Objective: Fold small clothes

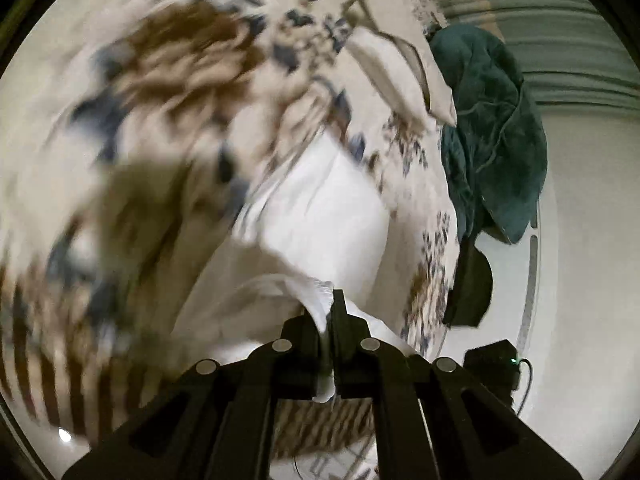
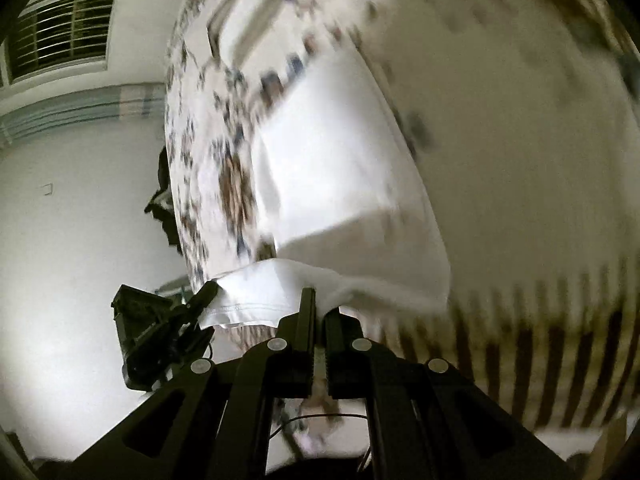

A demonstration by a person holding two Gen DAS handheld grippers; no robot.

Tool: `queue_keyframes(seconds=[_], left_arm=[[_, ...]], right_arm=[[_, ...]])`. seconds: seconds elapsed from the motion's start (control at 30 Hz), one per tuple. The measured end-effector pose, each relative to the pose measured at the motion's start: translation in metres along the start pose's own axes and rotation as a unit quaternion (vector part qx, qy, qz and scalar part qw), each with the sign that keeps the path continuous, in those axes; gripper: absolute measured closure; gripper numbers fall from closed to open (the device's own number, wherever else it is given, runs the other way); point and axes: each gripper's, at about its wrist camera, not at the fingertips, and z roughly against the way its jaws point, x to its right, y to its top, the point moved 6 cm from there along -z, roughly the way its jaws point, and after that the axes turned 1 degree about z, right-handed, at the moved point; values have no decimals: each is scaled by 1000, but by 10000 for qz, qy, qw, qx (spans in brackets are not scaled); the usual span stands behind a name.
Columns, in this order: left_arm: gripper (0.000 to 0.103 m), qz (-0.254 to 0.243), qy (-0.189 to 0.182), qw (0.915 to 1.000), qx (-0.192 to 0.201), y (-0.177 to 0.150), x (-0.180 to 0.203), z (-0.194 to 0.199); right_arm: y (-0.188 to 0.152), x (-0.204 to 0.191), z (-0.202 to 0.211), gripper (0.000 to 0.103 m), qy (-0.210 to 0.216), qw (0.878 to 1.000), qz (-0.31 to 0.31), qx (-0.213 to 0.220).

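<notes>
A small white garment [image 1: 320,216] lies on a flower-printed bedsheet [image 1: 168,92], its near edge lifted off the bed. My left gripper [image 1: 326,316] is shut on that near edge, and a bunch of white cloth pokes out between its fingers. In the right wrist view the same white garment [image 2: 332,160] stretches away from me, and my right gripper [image 2: 318,306] is shut on another part of its near hem. The left gripper [image 2: 200,300] shows at the left of the right wrist view, holding the hem corner. Both views are blurred by motion.
A pale pillow [image 1: 400,76] lies at the far end of the bed, with a dark green blanket [image 1: 492,128] draped over the bed's right side. The sheet's border near me has brown stripes [image 2: 540,344]. A barred window [image 2: 60,36] sits high on the wall.
</notes>
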Motion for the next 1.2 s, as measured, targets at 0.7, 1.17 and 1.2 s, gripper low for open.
queue_keyframes(seconds=[0.7, 1.17, 1.2], left_arm=[[41, -482, 732, 9961, -71, 113, 7, -55], [41, -1120, 1108, 9873, -215, 202, 57, -133], [41, -1142, 1077, 9875, -133, 205, 58, -125]], right_arm=[[153, 12, -22, 47, -147, 9973, -323, 649], [233, -26, -70, 47, -848, 9921, 168, 904], [235, -29, -62, 47, -813, 9915, 186, 1001]])
